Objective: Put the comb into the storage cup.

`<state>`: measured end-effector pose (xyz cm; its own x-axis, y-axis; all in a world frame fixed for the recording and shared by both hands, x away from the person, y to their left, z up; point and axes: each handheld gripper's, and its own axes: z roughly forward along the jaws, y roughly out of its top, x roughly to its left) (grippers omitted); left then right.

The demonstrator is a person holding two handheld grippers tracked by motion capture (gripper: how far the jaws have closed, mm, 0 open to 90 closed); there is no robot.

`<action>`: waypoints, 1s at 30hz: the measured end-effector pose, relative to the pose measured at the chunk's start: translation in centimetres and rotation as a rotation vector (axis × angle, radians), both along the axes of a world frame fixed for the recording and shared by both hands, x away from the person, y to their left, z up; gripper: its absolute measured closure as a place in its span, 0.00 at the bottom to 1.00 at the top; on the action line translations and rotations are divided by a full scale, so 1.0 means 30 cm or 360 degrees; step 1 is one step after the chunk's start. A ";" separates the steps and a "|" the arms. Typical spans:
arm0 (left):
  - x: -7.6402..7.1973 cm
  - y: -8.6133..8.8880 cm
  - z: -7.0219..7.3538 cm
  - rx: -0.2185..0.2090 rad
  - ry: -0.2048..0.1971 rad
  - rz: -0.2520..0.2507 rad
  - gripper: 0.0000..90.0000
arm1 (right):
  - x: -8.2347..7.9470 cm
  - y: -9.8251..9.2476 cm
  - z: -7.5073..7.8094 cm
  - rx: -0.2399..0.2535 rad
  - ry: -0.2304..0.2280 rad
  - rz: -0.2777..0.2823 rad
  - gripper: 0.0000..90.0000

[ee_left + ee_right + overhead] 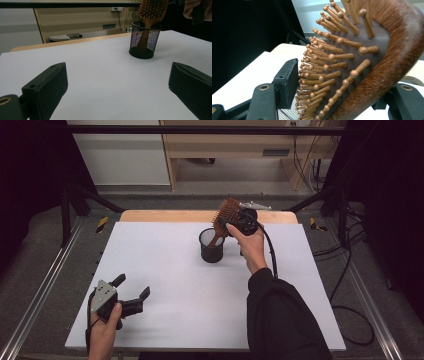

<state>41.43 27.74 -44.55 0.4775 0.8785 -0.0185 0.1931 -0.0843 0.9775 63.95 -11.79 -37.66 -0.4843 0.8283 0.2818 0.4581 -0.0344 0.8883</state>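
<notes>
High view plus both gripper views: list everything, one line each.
Wooden paddle hairbrush: 1, brown, handle down in the cup, head between the right gripper's jaws.
Wire mesh cup: 1, black, upright on the far middle of the table.
Table top: 1, pale grey-white, wooden strip at its far edge.
Left gripper: 1, black, jaws wide apart, low over the near left corner.
Right gripper: 1, black, over the cup; left jaw looks just clear of the bristles.

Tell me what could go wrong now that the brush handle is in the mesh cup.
1. The hairbrush leans out of the mesh cup, its heavy head high above the rim; once let go, it might tip the cup.
2. The right gripper sits close around the bristles; pulling away could snag them and drag the brush out.
</notes>
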 end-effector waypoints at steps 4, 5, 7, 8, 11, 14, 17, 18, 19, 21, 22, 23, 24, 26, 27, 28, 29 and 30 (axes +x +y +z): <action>0.000 0.000 0.000 -0.0002 0.0000 -0.0002 0.02 | 0.000 -0.002 -0.002 -0.0005 0.0006 -0.0003 0.39; 0.000 0.000 0.000 -0.0002 0.0000 -0.0002 0.02 | 0.000 -0.003 -0.002 -0.0007 0.0006 -0.0004 0.39; 0.000 -0.001 0.000 -0.0002 -0.0001 -0.0003 0.02 | 0.000 -0.005 -0.003 -0.0003 0.0009 -0.0007 0.39; 0.000 -0.001 0.000 -0.0002 0.0000 -0.0002 0.02 | 0.000 -0.005 -0.003 -0.0005 0.0009 -0.0006 0.39; 0.000 -0.001 0.000 -0.0002 0.0000 -0.0003 0.02 | 0.000 -0.003 -0.002 -0.0005 0.0009 -0.0007 0.38; 0.000 -0.001 0.000 -0.0002 -0.0001 -0.0004 0.02 | 0.000 -0.002 -0.003 -0.0008 0.0006 -0.0006 0.37; 0.000 -0.001 0.000 -0.0002 0.0000 -0.0004 0.02 | 0.000 -0.001 -0.003 -0.0020 0.0005 -0.0008 0.35; 0.000 -0.001 0.000 -0.0002 0.0000 -0.0005 0.02 | 0.000 0.000 -0.003 -0.0022 0.0005 -0.0009 0.35; 0.000 -0.001 0.000 -0.0002 0.0000 -0.0005 0.02 | 0.000 0.000 -0.002 -0.0024 0.0004 -0.0007 0.34; 0.000 -0.001 0.000 -0.0002 0.0000 -0.0005 0.02 | -0.001 0.001 -0.002 -0.0025 0.0002 -0.0007 0.34; 0.000 -0.001 0.000 -0.0001 0.0000 -0.0005 0.02 | -0.001 0.001 -0.002 -0.0027 0.0002 -0.0007 0.33; 0.000 -0.001 0.000 -0.0001 0.0000 -0.0005 0.02 | -0.001 0.001 -0.002 -0.0028 0.0001 -0.0007 0.33; 0.000 -0.001 0.000 -0.0001 0.0000 -0.0005 0.02 | -0.001 0.001 -0.002 -0.0028 0.0001 -0.0009 0.32; 0.000 -0.001 0.000 -0.0002 0.0001 -0.0004 0.02 | -0.001 0.001 -0.002 -0.0026 0.0001 -0.0009 0.31; 0.000 -0.001 0.000 -0.0001 0.0001 -0.0005 0.02 | -0.002 0.001 -0.001 -0.0027 0.0000 -0.0010 0.31; 0.000 -0.001 0.000 -0.0001 0.0000 -0.0006 0.02 | -0.002 0.001 -0.001 -0.0028 -0.0001 -0.0011 0.30; 0.000 -0.001 0.000 -0.0001 0.0001 -0.0006 0.02 | -0.002 0.000 -0.001 -0.0026 0.0000 -0.0012 0.30; 0.000 -0.002 0.000 -0.0001 0.0001 -0.0007 0.02 | -0.002 0.000 -0.001 -0.0025 0.0002 -0.0010 0.29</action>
